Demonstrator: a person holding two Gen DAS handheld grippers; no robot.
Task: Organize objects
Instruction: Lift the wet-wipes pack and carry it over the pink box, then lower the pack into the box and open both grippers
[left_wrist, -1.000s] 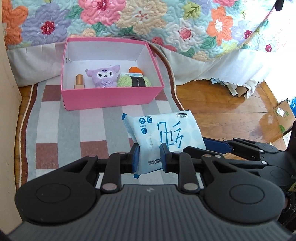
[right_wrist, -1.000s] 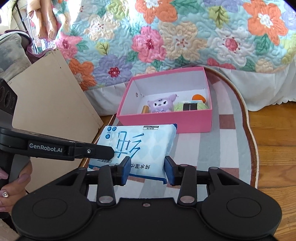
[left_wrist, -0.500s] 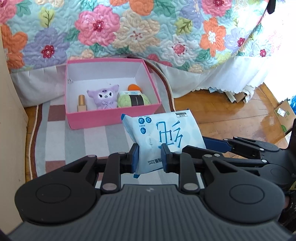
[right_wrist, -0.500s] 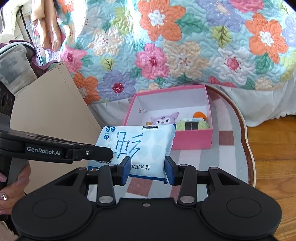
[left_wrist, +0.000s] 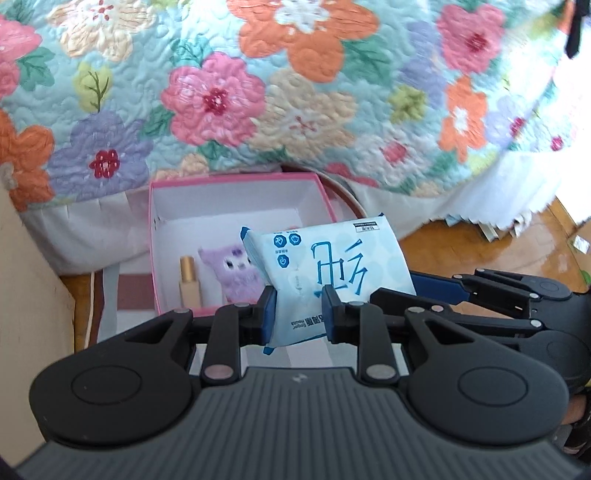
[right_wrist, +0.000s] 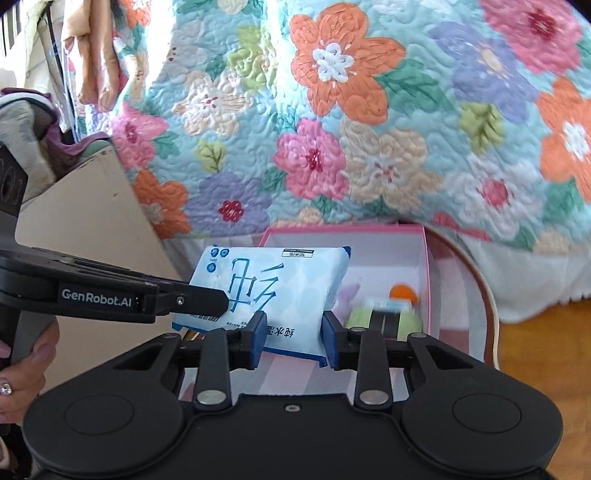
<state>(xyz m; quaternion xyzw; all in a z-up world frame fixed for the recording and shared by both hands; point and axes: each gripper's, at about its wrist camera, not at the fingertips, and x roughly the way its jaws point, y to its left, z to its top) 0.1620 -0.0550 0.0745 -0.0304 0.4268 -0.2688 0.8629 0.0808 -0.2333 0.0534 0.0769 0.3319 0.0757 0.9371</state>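
Left tool (left_wrist: 298, 309): both blue pads press the near short edge of the wipes pack (left_wrist: 332, 273); jaws nearly together, clamped on it. In the right wrist view the same tool (right_wrist: 218, 304) comes in from the left, its tip on the pack's left end, with a hand (right_wrist: 22, 373) on its grip at the picture's left edge.

Right tool (right_wrist: 293, 338): jaws closed on the pack's (right_wrist: 273, 291) lower edge, pads touching the film on both sides. In the left wrist view this tool (left_wrist: 432, 286) lies to the right, its fingers reaching behind the pack.

The pack is light blue with dark blue characters. It is held off the rug (left_wrist: 110, 295), tilted, by both tools at once, and hangs in front of and partly over the pink box (left_wrist: 153, 236).

Box: open top, white inside, standing on the checked rug. Contents seen: a gold-capped bottle (left_wrist: 189, 282) upright at the left, a purple plush (left_wrist: 236, 271) beside it, blurred; a green yarn ball (right_wrist: 384, 321) with a dark band and an orange item (right_wrist: 404, 293) toward the right side.

Left of the box: a tan board (right_wrist: 92, 236). Right: wooden floor (left_wrist: 480, 254).

Behind the box: a bed with a flowered quilt (left_wrist: 295, 110) and white skirt (left_wrist: 461, 192) hanging to the floor.
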